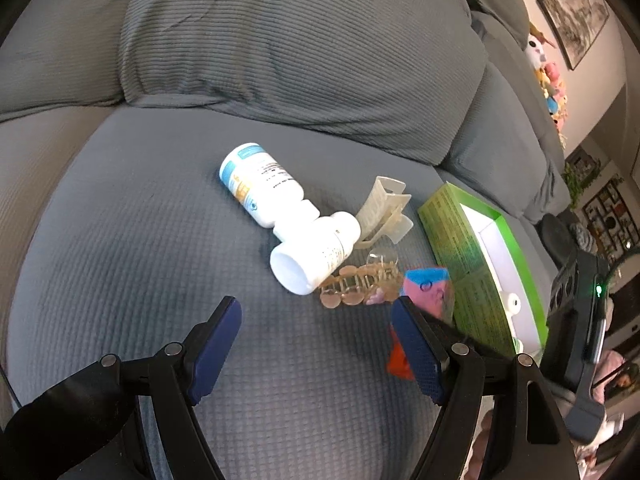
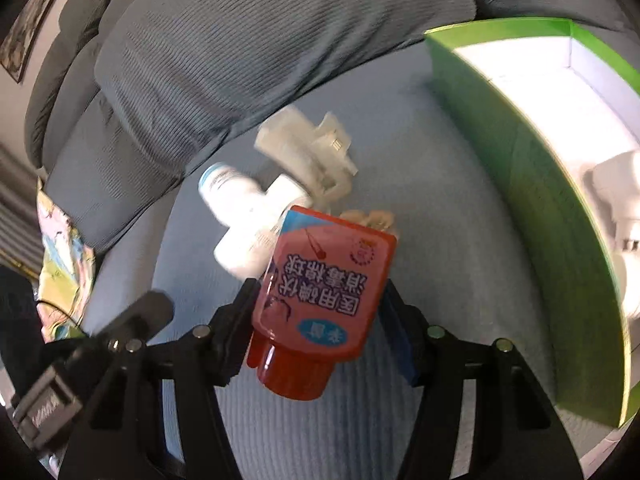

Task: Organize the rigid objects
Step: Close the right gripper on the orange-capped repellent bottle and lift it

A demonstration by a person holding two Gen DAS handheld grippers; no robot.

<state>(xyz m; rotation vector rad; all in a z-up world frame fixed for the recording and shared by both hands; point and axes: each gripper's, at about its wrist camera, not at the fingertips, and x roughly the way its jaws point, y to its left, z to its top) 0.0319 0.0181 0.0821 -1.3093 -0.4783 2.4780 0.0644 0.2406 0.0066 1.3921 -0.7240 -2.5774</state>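
Note:
My right gripper (image 2: 318, 304) is shut on a red bottle (image 2: 324, 292) with a red cap and Chinese print, held above the sofa seat left of the green box (image 2: 532, 208). In the left wrist view my left gripper (image 1: 316, 344) is open and empty, low over the seat, just short of two white pill bottles (image 1: 288, 212) lying together. A cream hair claw (image 1: 384, 208) and a tan beaded clip (image 1: 356, 284) lie beside them. The red bottle (image 1: 426, 286) shows partly behind the left gripper's right finger. The green box (image 1: 472, 264) is open, with a white item inside.
Everything lies on a grey sofa seat (image 1: 160, 240) with a big grey back cushion (image 1: 280, 48) behind. The right gripper's black body (image 1: 580, 320) is at the right edge. A patterned cloth (image 2: 64, 248) lies at the left.

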